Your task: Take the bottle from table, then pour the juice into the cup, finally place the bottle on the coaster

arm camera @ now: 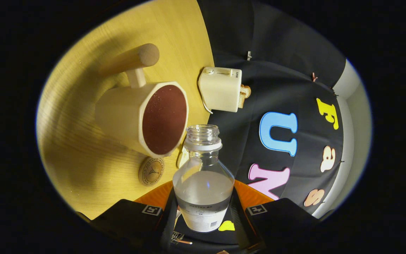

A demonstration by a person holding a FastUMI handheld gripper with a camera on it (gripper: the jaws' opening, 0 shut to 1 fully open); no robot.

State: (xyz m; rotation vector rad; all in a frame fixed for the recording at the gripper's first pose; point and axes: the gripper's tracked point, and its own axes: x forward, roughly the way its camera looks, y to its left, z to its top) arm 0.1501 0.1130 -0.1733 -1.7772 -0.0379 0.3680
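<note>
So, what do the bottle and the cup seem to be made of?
Bottle, held between the gripper fingers: clear, glossy, probably glass or hard plastic; liquid shows through it. Cup: matte cream outside, dark reddish inside, likely wood or ceramic.

Warm, fairly bright light falls on the surface (83, 165), turning the wood yellow. Soft broad shadows lie on it beside the cup (143, 118) and its handle. My view bends strongly: the surface's edge curves and everything tilts sideways. The bottle (203, 176) that my fingers (160, 218) press from both sides is sharp, with small glints on its glass neck and a pale sheen on its shoulder. My fingers themselves sit dark and slightly soft. The toaster (220, 89) looks evenly lit, without glare.
</note>
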